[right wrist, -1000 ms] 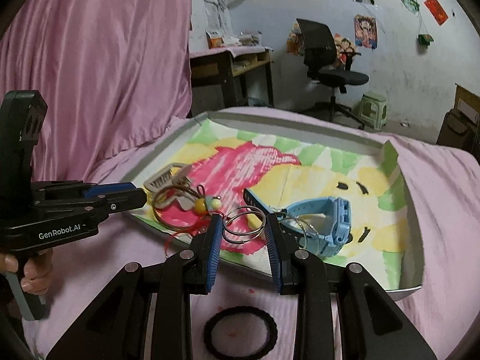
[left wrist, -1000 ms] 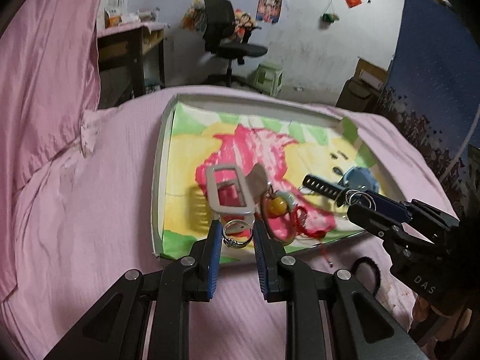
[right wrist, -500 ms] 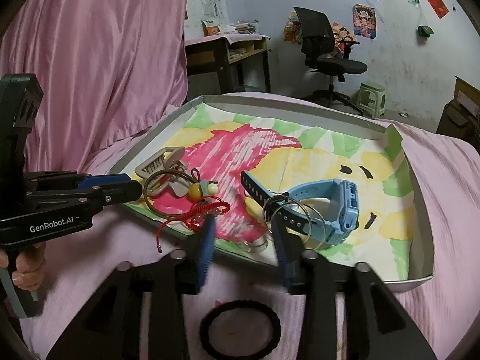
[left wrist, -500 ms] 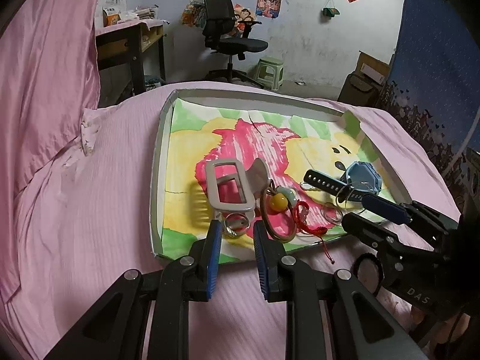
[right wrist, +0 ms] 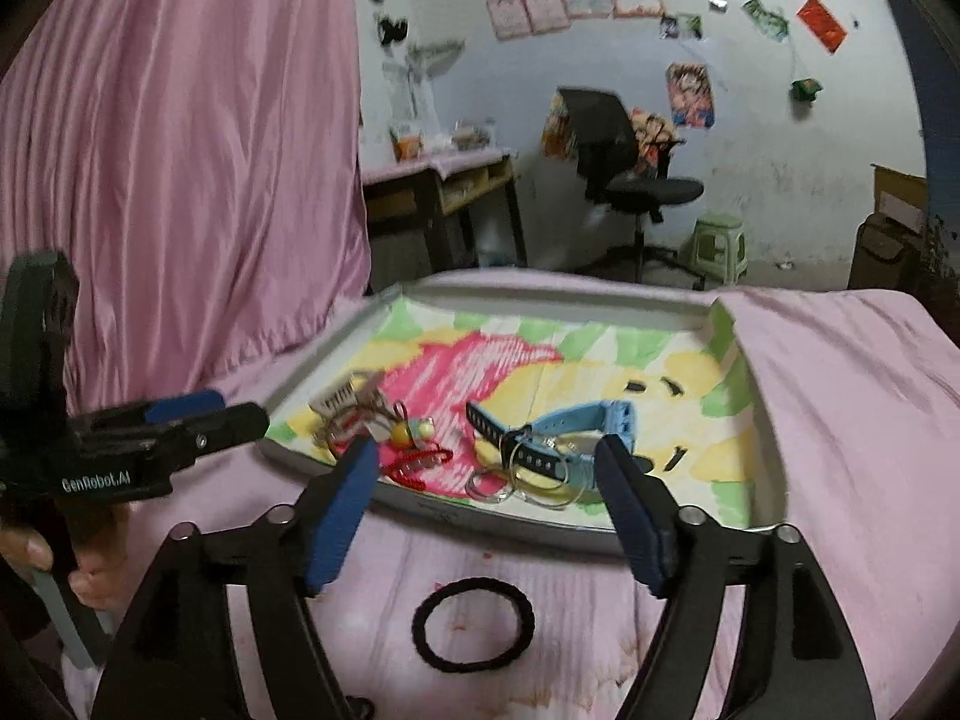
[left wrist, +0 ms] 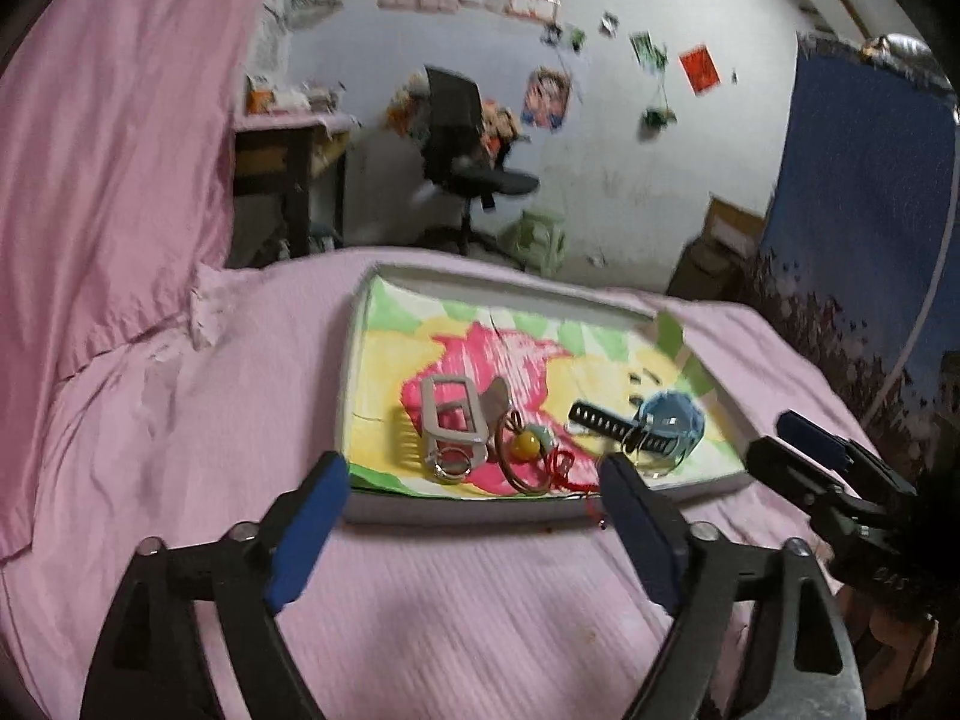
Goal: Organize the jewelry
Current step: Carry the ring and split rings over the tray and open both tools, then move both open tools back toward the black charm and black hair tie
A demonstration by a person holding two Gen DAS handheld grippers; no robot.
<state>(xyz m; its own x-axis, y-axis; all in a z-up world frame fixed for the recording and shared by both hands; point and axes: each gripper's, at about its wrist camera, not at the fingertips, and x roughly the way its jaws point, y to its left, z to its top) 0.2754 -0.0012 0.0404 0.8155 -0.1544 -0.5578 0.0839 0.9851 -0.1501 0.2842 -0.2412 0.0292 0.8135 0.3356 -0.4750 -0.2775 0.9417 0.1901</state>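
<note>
Your two grippers are matte black with blue finger pads [right wrist: 339, 519] and round silver screws [right wrist: 278, 514] at the finger joints. The left gripper [right wrist: 180, 426] carries white "GenRobot.AI" lettering on its side.

Tray [right wrist: 774, 468] on bed holds grey buckle [left wrist: 450, 414], key ring [left wrist: 451, 463], yellow-bead red-cord charm [left wrist: 528, 443], blue watch [right wrist: 576, 438] atop wire hoops [right wrist: 510, 483]; black hair tie [right wrist: 473, 624] lies outside.

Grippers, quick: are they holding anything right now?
Left gripper: open, holding nothing, jaws just opened.
Right gripper: open, holding nothing, jaws just opened.
</note>
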